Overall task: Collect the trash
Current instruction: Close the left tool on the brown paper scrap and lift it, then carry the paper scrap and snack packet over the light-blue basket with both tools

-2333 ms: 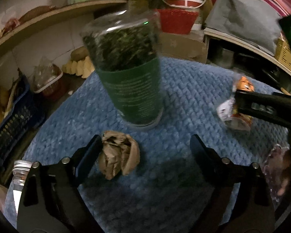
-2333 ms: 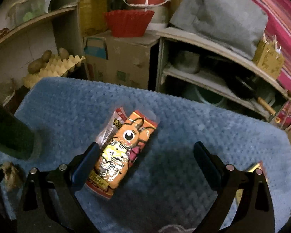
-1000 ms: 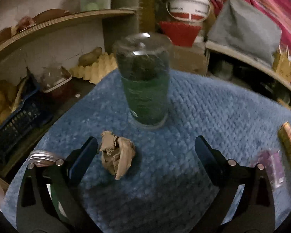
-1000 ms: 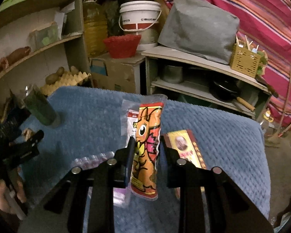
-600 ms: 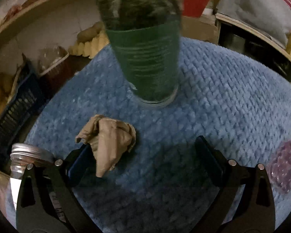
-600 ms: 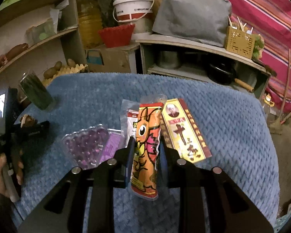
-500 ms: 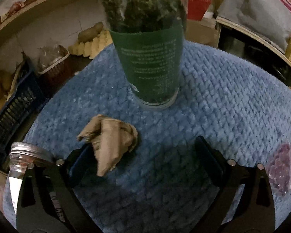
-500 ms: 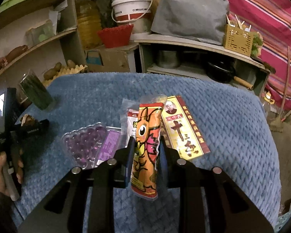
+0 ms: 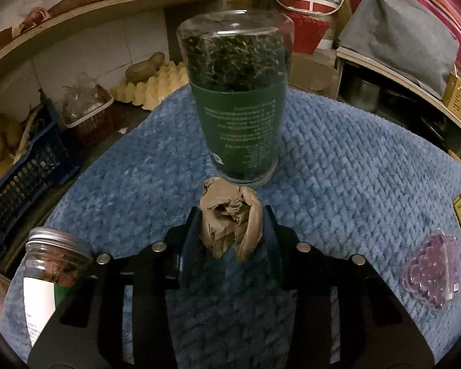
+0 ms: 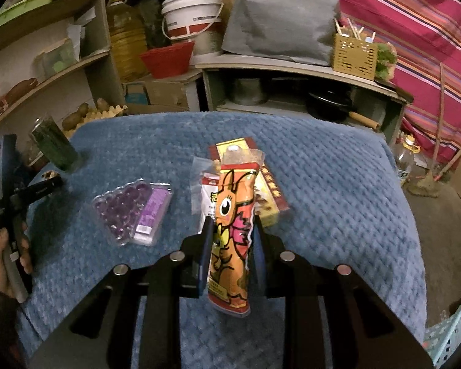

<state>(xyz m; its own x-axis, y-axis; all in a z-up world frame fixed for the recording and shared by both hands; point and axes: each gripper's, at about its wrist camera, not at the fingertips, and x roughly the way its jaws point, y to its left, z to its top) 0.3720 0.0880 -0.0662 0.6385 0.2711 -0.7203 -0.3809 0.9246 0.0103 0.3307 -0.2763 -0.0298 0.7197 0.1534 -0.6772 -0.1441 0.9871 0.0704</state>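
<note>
My left gripper (image 9: 230, 221) is shut on a crumpled brown paper ball (image 9: 229, 220), just in front of a tall glass jar of dark leaves with a green label (image 9: 238, 104). My right gripper (image 10: 232, 230) is shut on an orange snack wrapper with a cartoon figure (image 10: 232, 224) and holds it upright above the blue blanket (image 10: 338, 190). The left gripper and the hand holding it show at the far left of the right wrist view (image 10: 9, 203).
A purple blister pack (image 10: 132, 209) and a red and yellow packet (image 10: 267, 184) lie on the blanket. A small lidded jar (image 9: 52, 264) stands at the blanket's near left corner. Shelves, a white bucket (image 10: 193, 15) and crates stand behind. A light blue basket rim (image 10: 455, 332) shows at lower right.
My left gripper has closed on the brown paper ball, which sat loose by its left finger before. My right gripper still holds the orange wrapper, slightly shifted.
</note>
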